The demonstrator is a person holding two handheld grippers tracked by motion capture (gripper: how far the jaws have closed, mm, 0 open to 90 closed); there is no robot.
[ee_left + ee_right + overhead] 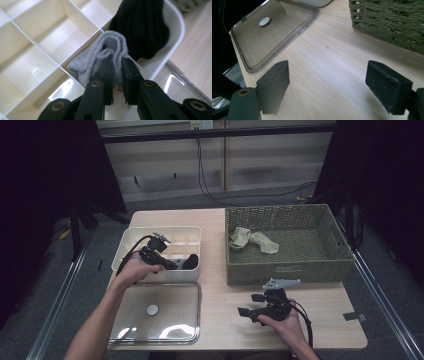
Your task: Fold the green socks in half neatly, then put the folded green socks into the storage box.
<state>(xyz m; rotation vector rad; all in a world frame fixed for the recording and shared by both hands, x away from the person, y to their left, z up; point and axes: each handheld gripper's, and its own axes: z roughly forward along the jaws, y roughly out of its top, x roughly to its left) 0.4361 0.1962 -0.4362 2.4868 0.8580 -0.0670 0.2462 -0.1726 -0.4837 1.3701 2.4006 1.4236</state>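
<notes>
Clear lid (155, 312) laid flat on the desk (225, 295) at 7 o'clock, off the white divided box (131, 237), presumably so the compartments stay open for filling. Left tongs (117, 65) dipped into the box's near-right part, clamped on a folded grey sock (100, 53); gripped at the fold, likely to keep the bundle together while seating it in a cell. Sock still draped over a divider (50, 58) rather than settled inside. Black sock (142, 27) already tucked in the cell just beyond, touching the grey one. Right of centre, woven basket (287, 267) at 2 o'clock holding beige socks (252, 240), probably the supply waiting to be sorted. Right tongs (328, 82) held low above bare desk at 5 o'clock, spread wide apart and gripping nothing, seemingly parked clear of the work.
</notes>
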